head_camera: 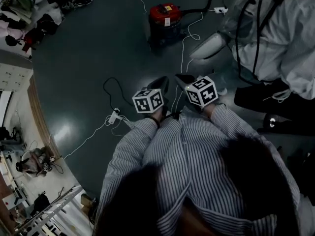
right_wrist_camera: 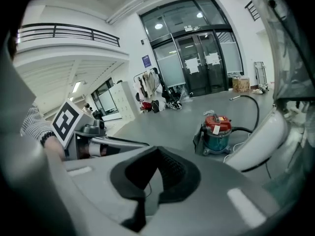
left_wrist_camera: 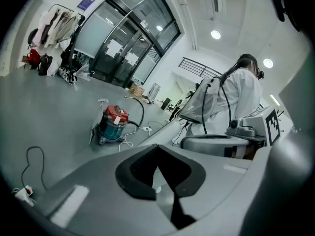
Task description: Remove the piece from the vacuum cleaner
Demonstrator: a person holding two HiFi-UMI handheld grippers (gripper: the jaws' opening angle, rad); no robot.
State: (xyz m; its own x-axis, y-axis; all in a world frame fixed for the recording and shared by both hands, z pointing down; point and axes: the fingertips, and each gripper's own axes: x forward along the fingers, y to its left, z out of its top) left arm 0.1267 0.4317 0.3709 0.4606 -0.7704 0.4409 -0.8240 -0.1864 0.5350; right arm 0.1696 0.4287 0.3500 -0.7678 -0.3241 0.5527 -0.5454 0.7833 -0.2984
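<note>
The vacuum cleaner [head_camera: 165, 18], a small drum with a red lid and a teal body, stands on the grey floor far ahead of me. It also shows in the left gripper view as the vacuum cleaner [left_wrist_camera: 112, 124] and in the right gripper view as the vacuum cleaner [right_wrist_camera: 216, 132]. A black hose [right_wrist_camera: 253, 107] leaves its side. My left gripper [head_camera: 160, 85] and right gripper [head_camera: 184, 78] are held side by side in front of my striped sleeves, well short of the machine. In their own views the left gripper [left_wrist_camera: 158, 156] and the right gripper [right_wrist_camera: 156, 151] are both shut with nothing between the pads.
A person in a white suit [head_camera: 275, 33] stands at the right beside a white tube [head_camera: 209, 45]. White cables [head_camera: 189, 38] and a power strip [head_camera: 114, 116] lie on the floor between me and the vacuum cleaner. Clutter lines the left wall [head_camera: 19, 14].
</note>
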